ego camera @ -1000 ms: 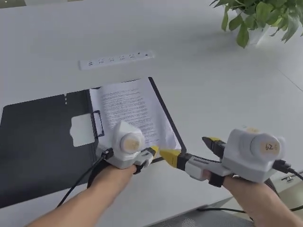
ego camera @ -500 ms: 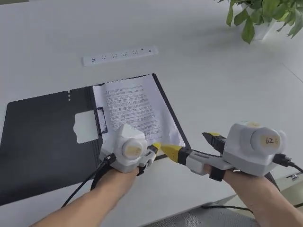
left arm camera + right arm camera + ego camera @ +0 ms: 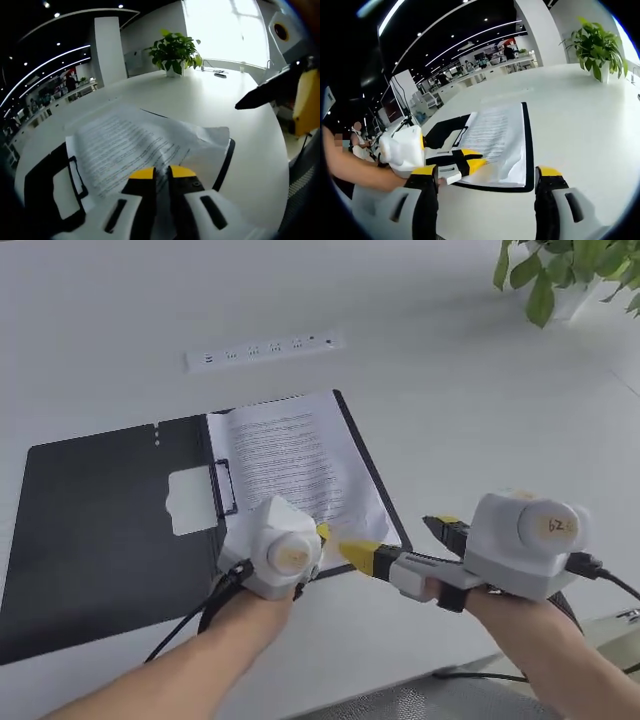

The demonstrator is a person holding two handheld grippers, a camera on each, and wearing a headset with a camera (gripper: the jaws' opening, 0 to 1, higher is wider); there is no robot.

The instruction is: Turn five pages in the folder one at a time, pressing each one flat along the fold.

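Paper page [image 3: 130,145], thin and curling, pinched by left gripper [image 3: 156,172] (right gripper [image 3: 487,171] spread) over black folder [image 3: 90,520].

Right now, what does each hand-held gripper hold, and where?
The left hand-held gripper pinches the top page at its near edge; the right hand-held gripper, open, holds nothing.

The left claw [image 3: 156,176] has crept inward from the folder's [image 3: 95,530] near edge, and its yellow tips are now pinched together on the bottom edge of the top page [image 3: 290,455]. That page isn't lying flat on the folder anymore. Its lower right corner is puffed up off the cover, with a rumple running across the sheet.
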